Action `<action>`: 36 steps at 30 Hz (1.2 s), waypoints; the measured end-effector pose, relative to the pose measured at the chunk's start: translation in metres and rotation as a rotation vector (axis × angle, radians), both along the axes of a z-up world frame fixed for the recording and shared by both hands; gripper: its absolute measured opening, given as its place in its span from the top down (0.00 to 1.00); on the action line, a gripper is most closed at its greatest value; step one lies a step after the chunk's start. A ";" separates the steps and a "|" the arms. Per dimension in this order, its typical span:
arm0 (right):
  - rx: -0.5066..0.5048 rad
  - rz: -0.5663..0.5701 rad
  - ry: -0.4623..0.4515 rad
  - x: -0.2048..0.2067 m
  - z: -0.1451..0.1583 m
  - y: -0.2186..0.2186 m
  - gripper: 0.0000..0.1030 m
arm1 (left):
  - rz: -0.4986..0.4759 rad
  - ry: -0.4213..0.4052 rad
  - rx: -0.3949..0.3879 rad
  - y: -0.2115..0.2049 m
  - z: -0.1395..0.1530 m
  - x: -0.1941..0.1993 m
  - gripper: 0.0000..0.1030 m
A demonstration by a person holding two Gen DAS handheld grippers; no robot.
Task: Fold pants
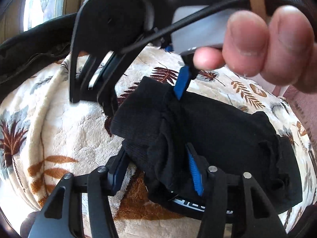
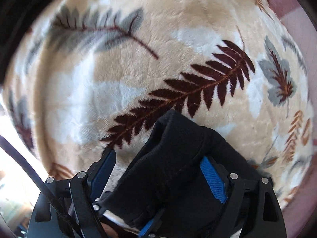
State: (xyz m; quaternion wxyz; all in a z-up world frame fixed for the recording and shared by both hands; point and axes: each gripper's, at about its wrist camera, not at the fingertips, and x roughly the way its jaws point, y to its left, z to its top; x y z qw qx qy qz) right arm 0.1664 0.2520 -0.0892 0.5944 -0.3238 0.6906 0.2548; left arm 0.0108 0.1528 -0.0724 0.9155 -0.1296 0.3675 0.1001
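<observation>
In the left wrist view the black pants [image 1: 218, 130] lay bunched on the leaf-patterned blanket [image 1: 75, 123], already gathered into a compact bundle with a white-lettered waistband showing near the bottom edge. The left gripper [image 1: 156, 170] had its jaws spread, and cloth draped between and over the blue pads [image 1: 195, 175], so it sat in the fabric without pinching it. Above, the right gripper [image 1: 181, 83] reached down to the top edge of the bundle, one blue finger touching the cloth, and the person's hand [image 1: 267, 45] filled the upper right; whether that gripper's jaws met could not be told from here. In the right wrist view a thick, doubled-over roll of the pants [image 2: 178, 158] lay between the right gripper [image 2: 158, 174] fingers, which stood wide, the blue pads [image 2: 214, 180] flanking the fabric rather than squeezing it, with blanket [image 2: 138, 69] all around ahead. This looked like a late fold, with both tools placed on the same end of the bundle. The next move likely called for both sets of jaws to clamp through several layers at once, then lift and carry that end over evenly, since a thick roll could slip or unroll.
</observation>
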 end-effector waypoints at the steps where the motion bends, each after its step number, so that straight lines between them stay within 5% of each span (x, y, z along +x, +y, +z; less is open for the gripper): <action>1: -0.026 0.038 -0.012 -0.004 -0.002 0.004 0.13 | -0.001 0.001 0.010 -0.001 0.000 -0.001 0.48; 4: -0.055 0.111 -0.046 -0.013 -0.001 0.004 0.20 | -0.014 0.005 0.021 -0.003 0.003 -0.003 0.53; 6: -0.036 0.131 -0.081 -0.016 0.007 -0.004 0.35 | -0.032 0.001 -0.004 -0.002 0.004 -0.004 0.64; 11: 0.127 0.126 -0.121 -0.028 0.036 -0.034 0.59 | -0.045 -0.020 -0.037 -0.004 0.017 -0.017 0.70; 14: 0.216 0.118 -0.135 -0.038 0.050 -0.051 0.65 | -0.042 -0.020 -0.029 -0.015 0.027 -0.025 0.70; 24: 0.538 0.004 -0.145 -0.055 0.109 -0.127 0.70 | -0.118 -0.055 0.136 -0.069 0.074 -0.035 0.71; 36: 0.814 -0.246 -0.149 -0.034 0.136 -0.258 0.70 | -0.302 -0.078 0.272 -0.167 0.099 -0.013 0.71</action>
